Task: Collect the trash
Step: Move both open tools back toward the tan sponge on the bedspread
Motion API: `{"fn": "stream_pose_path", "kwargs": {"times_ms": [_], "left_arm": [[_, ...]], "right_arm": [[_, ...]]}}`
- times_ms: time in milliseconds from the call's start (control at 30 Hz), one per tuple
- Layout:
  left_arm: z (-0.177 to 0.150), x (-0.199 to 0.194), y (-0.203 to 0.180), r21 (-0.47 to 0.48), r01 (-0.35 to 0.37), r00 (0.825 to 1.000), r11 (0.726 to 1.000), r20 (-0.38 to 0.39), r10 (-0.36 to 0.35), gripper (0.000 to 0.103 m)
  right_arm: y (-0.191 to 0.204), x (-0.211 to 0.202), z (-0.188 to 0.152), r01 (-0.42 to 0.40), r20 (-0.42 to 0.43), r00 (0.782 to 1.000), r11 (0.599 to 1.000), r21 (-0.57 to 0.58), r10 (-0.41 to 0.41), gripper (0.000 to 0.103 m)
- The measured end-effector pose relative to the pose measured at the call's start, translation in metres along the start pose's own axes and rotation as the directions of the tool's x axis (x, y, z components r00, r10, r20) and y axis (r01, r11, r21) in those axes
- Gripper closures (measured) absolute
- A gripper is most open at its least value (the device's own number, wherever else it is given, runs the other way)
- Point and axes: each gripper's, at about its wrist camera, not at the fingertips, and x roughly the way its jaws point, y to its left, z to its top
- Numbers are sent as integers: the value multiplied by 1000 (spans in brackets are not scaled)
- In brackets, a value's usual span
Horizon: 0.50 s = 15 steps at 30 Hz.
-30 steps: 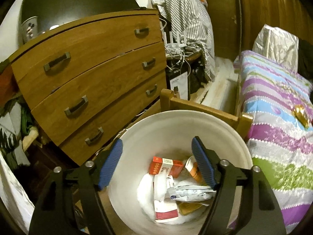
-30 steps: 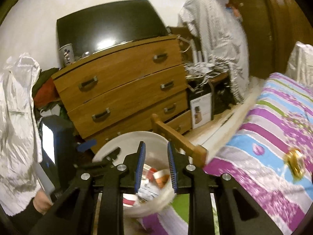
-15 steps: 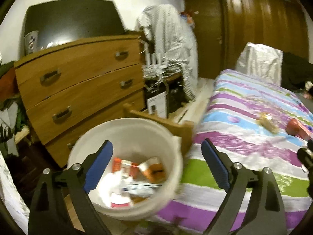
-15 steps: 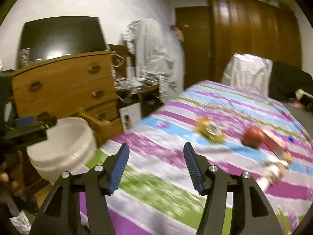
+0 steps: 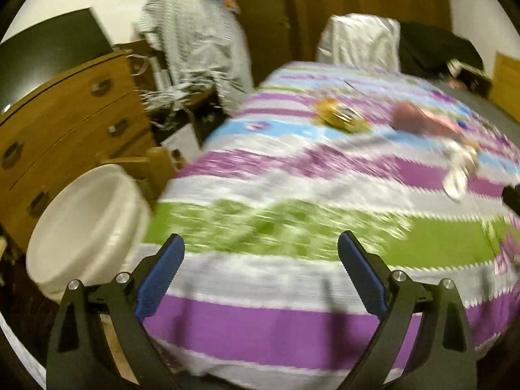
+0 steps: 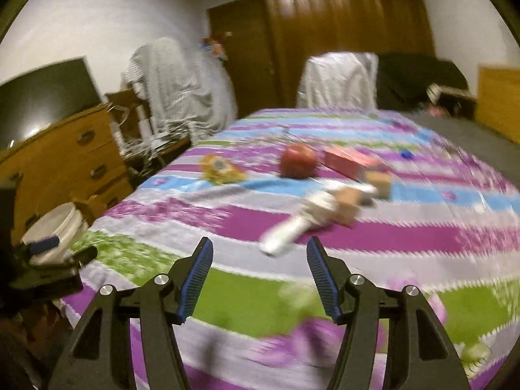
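Trash lies on the striped bed cover [image 6: 422,237]: a yellow wrapper [image 6: 219,169], a round red thing [image 6: 297,161], a pink box [image 6: 352,161], small brown boxes [image 6: 346,203] and a white tube [image 6: 292,230]. My right gripper [image 6: 260,276] hangs open over the bed, just short of the tube, with nothing between its fingers. My left gripper [image 5: 260,273] is open wide and empty above the bed's near edge. It also shows at the left of the right wrist view [image 6: 48,250]. The white bucket [image 5: 87,224] stands on the floor left of the bed. The left wrist view is blurred.
A wooden dresser [image 5: 65,113] with a dark TV [image 6: 42,97] on it stands behind the bucket. Striped cloth [image 6: 175,84] is draped beside it. A brown wardrobe [image 6: 341,26], a silvery bag [image 6: 338,78] and dark clothes [image 6: 419,78] are beyond the bed.
Both views have swung right, from over the bucket to over the bed. The right gripper's jaws went from nearly shut to open, and the left gripper's jaws widened.
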Motion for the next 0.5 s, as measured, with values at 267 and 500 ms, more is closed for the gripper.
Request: {"fn": "stream_pose_path", "kwargs": {"times_ms": [267,500], "left_arm": [[11,25,-52,55,18,1000,998,-16,-17,11],[13,54,-50,-36,24,996,999,-80,-27,11]], "right_arm": [[-106,6,3,-41,-26,999,976,215,47,51],[-136,58,49,-156,-67,981,947,281,181,53]]}}
